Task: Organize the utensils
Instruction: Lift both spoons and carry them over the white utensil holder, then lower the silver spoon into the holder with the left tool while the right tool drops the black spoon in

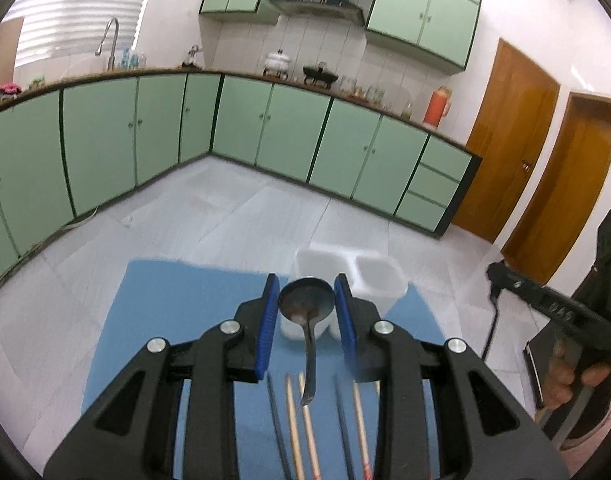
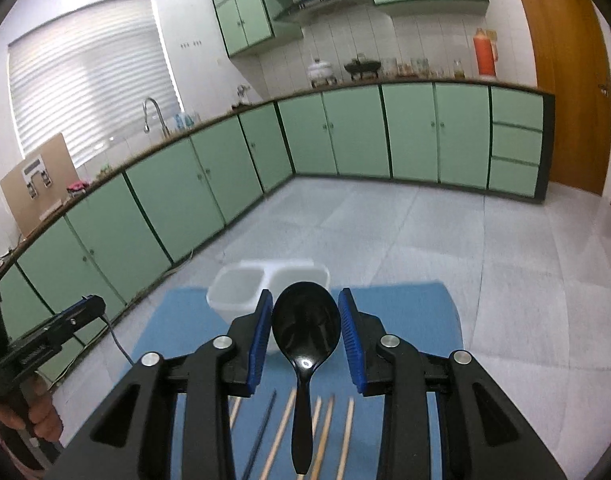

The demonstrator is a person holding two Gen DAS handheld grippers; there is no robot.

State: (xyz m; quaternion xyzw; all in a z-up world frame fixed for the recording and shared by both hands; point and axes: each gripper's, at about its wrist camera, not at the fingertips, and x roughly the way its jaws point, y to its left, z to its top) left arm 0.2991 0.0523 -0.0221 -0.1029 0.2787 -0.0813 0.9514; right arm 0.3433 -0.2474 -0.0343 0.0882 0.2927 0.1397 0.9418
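Observation:
My left gripper (image 1: pixel 306 300) is shut on a metal spoon (image 1: pixel 306 304), its bowl between the blue pads and its handle hanging down. My right gripper (image 2: pixel 306 316) is shut on a black plastic spoon (image 2: pixel 306 326), held the same way. A white two-compartment holder (image 1: pixel 375 276) stands on the blue mat (image 1: pixel 165 304) just beyond the left gripper; in the right wrist view the holder (image 2: pixel 241 286) is ahead and slightly left. Wooden and dark chopsticks (image 1: pixel 293 428) lie on the mat below both grippers, and they show in the right wrist view (image 2: pixel 325 436) too.
The mat (image 2: pixel 405 312) lies on a pale surface. Green kitchen cabinets (image 1: pixel 265 128) and a counter run behind. The other hand-held gripper shows at the right edge of the left view (image 1: pixel 545 300) and the left edge of the right view (image 2: pixel 49 336).

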